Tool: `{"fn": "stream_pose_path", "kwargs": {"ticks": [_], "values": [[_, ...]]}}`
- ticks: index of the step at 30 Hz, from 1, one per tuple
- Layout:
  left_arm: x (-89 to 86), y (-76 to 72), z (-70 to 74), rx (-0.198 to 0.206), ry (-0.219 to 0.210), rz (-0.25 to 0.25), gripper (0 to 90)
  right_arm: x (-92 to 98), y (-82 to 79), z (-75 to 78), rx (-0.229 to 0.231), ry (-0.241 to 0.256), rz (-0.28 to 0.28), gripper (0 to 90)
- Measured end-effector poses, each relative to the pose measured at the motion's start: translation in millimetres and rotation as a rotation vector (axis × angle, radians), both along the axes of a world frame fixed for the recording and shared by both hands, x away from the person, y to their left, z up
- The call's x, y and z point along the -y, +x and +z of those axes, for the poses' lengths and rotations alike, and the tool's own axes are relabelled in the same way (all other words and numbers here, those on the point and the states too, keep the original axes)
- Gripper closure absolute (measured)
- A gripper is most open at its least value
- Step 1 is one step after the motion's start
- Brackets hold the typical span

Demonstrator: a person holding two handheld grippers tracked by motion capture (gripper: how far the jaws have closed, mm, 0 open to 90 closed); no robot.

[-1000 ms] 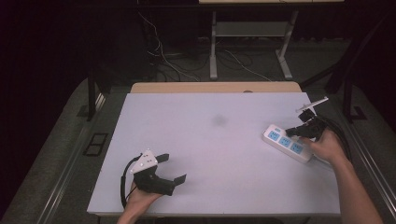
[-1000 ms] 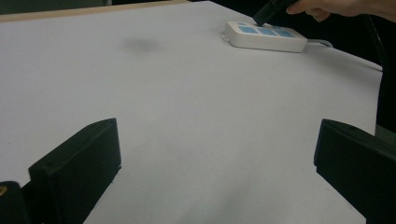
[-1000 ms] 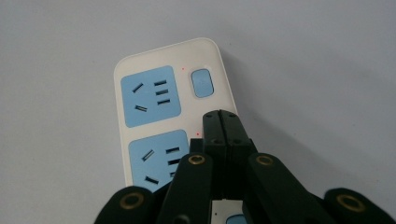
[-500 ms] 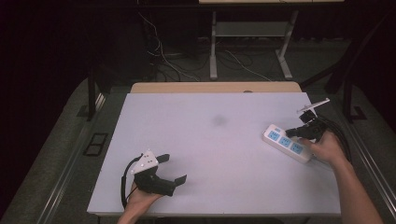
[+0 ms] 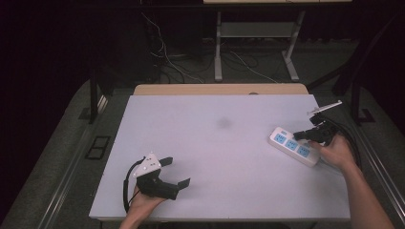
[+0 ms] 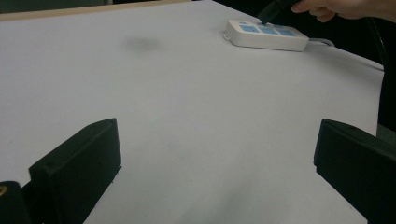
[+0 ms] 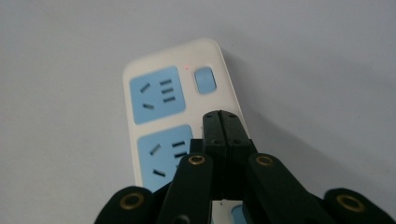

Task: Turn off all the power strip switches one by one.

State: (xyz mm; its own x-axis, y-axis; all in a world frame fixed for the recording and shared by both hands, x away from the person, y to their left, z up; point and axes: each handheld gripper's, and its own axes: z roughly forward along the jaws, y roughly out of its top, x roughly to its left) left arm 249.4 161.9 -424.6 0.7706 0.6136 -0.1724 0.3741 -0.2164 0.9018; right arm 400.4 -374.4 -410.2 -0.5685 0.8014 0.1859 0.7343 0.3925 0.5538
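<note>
i am looking down on a pale lavender rectangular table [image 5: 224, 157] from above. a white plastic power strip with blue socket faces [image 5: 293, 145] is lying flat near the table's 3 o'clock edge, angled so its switch end points toward 10 o'clock. my right gripper [image 5: 302, 135] is hovering over the strip's middle, coming in from 4 o'clock, with the person's right hand [image 5: 336, 151] wrapped around its handle. in the right gripper view, the right gripper's [image 7: 220, 116] two black jaws are pressing flat together with no gap, holding nothing, their tip sitting just over the strip [image 7: 177, 116] between the second socket and the small blue-grey rocker switch [image 7: 205, 80]. a tiny red light is glowing beside that switch.

my left gripper [image 5: 176, 171] is resting at the table's 7 o'clock corner, well apart from the strip, held by the person's left hand [image 5: 143, 202]. in the left gripper view its jaws are standing wide apart, with bare table between them and the strip [image 6: 266, 35] far off at 1 o'clock.
</note>
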Motion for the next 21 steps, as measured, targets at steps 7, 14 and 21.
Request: {"fn": "stream_pose_path", "kwargs": {"ticks": [7, 14, 21], "values": [[-0.2, 0.1, -0.3, -0.003, -0.001, -0.001, 0.0, -2.0, -0.2, 1.6, -0.001, -0.009, 0.008, 90.0], [0.4, -0.3, -0.3, -0.003, -0.001, -0.003, 0.0, -3.7, -0.3, 7.6, 0.006, -0.003, 0.011, 90.0], [-0.3, -0.3, 0.0, 0.0, -0.002, -0.002, 0.0, -6.0, 2.7, 19.6, 0.014, 0.0, 0.01, 90.0]]}}
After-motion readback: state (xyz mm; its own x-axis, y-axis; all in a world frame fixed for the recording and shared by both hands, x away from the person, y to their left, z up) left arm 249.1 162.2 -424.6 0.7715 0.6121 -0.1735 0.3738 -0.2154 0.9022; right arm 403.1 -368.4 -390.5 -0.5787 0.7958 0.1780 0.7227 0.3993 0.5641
